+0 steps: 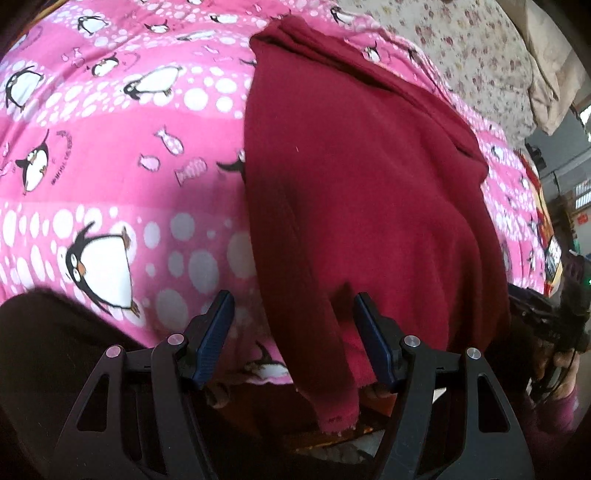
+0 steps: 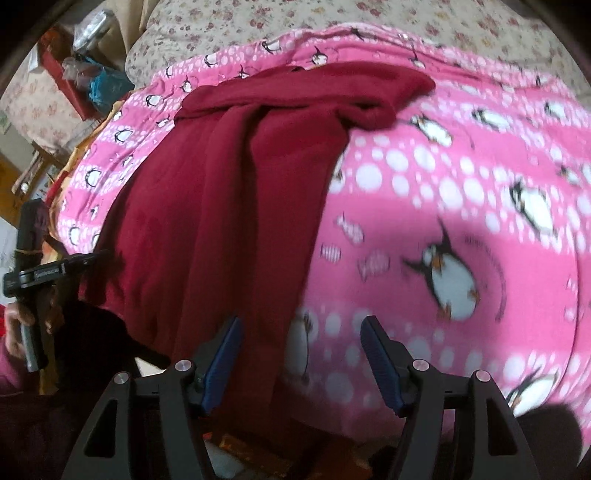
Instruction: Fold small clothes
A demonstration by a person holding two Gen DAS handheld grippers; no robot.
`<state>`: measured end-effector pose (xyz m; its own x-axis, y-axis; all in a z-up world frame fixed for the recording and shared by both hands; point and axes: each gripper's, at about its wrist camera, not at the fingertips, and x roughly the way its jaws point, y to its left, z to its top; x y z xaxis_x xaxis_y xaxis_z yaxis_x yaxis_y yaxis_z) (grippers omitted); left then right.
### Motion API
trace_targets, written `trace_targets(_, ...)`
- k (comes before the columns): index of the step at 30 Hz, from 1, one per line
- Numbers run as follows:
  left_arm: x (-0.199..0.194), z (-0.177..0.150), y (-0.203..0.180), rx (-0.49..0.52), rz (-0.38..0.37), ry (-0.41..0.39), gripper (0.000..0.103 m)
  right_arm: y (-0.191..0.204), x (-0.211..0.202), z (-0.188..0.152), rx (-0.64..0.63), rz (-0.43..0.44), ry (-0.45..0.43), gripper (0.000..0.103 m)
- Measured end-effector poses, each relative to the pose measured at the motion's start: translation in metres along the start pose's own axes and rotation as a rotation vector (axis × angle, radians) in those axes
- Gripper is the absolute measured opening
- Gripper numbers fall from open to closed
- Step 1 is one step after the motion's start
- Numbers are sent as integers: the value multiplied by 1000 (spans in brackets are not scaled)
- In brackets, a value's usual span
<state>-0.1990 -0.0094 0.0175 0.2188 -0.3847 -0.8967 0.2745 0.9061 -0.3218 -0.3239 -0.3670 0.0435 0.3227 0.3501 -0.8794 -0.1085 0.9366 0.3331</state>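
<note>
A dark red garment (image 1: 354, 177) lies stretched lengthwise on a pink penguin-print blanket (image 1: 110, 155), its near end hanging over the bed's front edge. My left gripper (image 1: 293, 306) is open, its jaws wide apart over the garment's near left edge. In the right wrist view the same garment (image 2: 229, 192) lies on the blanket (image 2: 461, 184), bunched at its far end. My right gripper (image 2: 301, 328) is open over the garment's near right edge. Neither gripper holds cloth.
A floral sheet (image 2: 258, 22) covers the bed beyond the blanket. Cluttered shelves and bags (image 2: 85, 74) stand at the far left of the right wrist view. Each gripper shows in the other's view: the right one (image 1: 554, 325), the left one (image 2: 33, 273).
</note>
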Motion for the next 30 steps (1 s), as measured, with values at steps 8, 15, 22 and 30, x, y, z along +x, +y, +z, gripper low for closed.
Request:
trace_targets(8,3,-3,-4,47,32,-1,17,-2,0,-17,24,101,31,65)
trace_targets(15,-10,-10,8,28,1,-33,7,20,6,-22,-57,160,55,68)
trace_targets(22,-2,-8,21,-53,-35,8,7,30,30,-29,-91,162,92,65)
trace_targets(30,-16,-11,20,-61,-95,-49,5,26,23,-31,-96,165,52,10)
